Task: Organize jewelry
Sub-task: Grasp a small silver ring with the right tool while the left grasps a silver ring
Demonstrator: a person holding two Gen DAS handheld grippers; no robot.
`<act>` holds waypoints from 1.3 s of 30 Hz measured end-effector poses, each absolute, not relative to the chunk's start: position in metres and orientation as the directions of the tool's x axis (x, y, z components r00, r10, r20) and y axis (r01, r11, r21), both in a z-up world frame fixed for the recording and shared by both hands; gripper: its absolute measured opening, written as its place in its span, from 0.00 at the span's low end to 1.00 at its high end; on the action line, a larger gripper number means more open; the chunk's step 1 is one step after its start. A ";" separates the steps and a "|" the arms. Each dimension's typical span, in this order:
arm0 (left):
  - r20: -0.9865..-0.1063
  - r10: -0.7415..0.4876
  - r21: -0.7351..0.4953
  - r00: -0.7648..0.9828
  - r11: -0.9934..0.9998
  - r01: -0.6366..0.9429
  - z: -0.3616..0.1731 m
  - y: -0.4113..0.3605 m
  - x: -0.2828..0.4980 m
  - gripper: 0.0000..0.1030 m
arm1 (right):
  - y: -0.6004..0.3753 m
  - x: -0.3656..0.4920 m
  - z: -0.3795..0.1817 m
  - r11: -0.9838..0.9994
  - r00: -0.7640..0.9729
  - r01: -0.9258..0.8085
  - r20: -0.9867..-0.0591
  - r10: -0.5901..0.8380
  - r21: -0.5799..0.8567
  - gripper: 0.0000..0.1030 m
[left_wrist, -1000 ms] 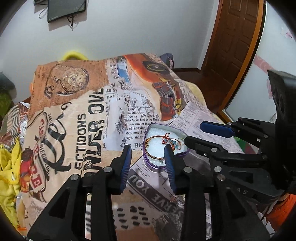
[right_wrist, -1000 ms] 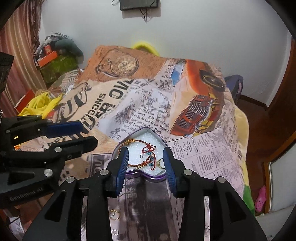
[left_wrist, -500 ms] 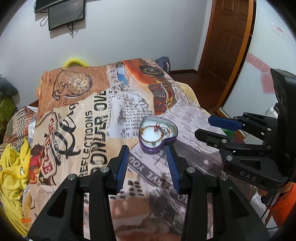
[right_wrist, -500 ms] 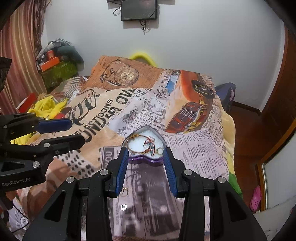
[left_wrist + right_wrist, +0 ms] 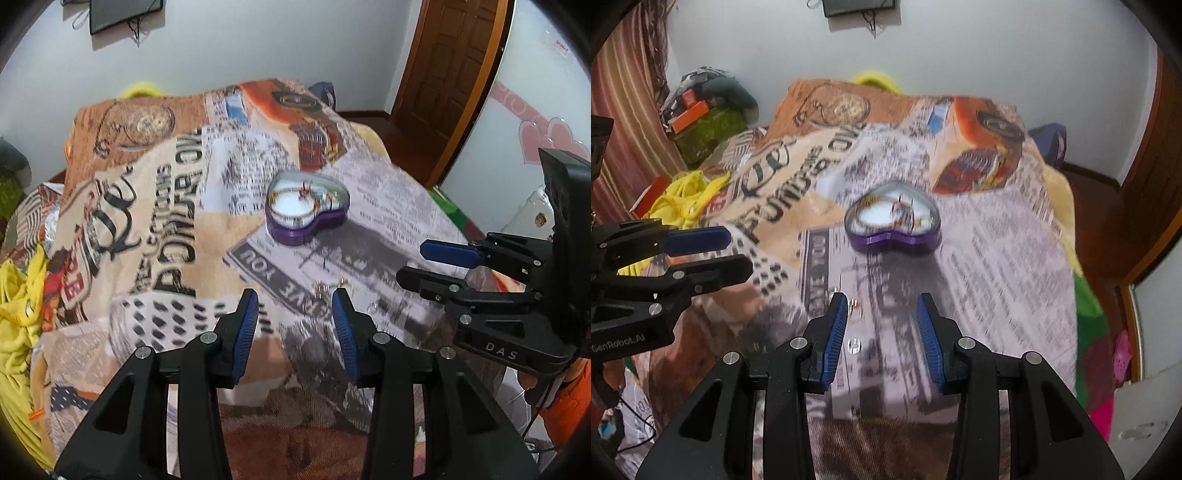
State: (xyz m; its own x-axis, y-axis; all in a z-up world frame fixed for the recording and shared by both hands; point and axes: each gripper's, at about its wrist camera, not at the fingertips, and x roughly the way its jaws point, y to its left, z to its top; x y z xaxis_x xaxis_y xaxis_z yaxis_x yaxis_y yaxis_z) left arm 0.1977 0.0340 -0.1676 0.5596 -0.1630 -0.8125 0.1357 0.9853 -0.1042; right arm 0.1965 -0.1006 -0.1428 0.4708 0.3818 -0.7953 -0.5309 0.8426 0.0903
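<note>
A purple heart-shaped tin (image 5: 307,212) with a white lining holds bracelets and sits on the printed bedspread; it also shows in the right wrist view (image 5: 894,225). Small loose rings (image 5: 334,287) lie on the cloth in front of it, seen in the right wrist view (image 5: 854,308) beside a silver ring (image 5: 854,345). My left gripper (image 5: 294,319) is open and empty, well short of the tin, with the rings just beyond its tips. My right gripper (image 5: 882,319) is open and empty, near the rings; it also shows in the left wrist view (image 5: 436,264).
The bedspread (image 5: 147,206) covers a bed that drops off at the right toward a wooden door (image 5: 447,74). Yellow cloth (image 5: 683,195) and clutter (image 5: 701,110) lie at the left. A white wall with a screen (image 5: 857,5) is behind.
Both grippers have pulled back and up from the tin, which now looks smaller and farther off. The loose rings have come into view near the fingertips. Both stay open.
</note>
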 end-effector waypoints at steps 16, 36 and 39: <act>-0.845 -0.171 -0.098 0.507 0.981 0.169 -0.205 0.028 0.196 0.39 | -0.089 0.183 -0.188 0.817 0.401 -0.565 -0.829 0.391 0.113 0.34; -0.871 -0.218 -0.138 0.440 0.968 0.208 -0.231 0.017 0.223 0.36 | -0.088 0.185 -0.191 0.798 0.408 -0.593 -0.812 0.418 0.112 0.09; -0.871 -0.224 -0.146 0.437 0.968 0.205 -0.234 0.016 0.231 0.36 | -0.093 0.188 -0.188 0.807 0.417 -0.579 -0.806 0.419 0.120 0.09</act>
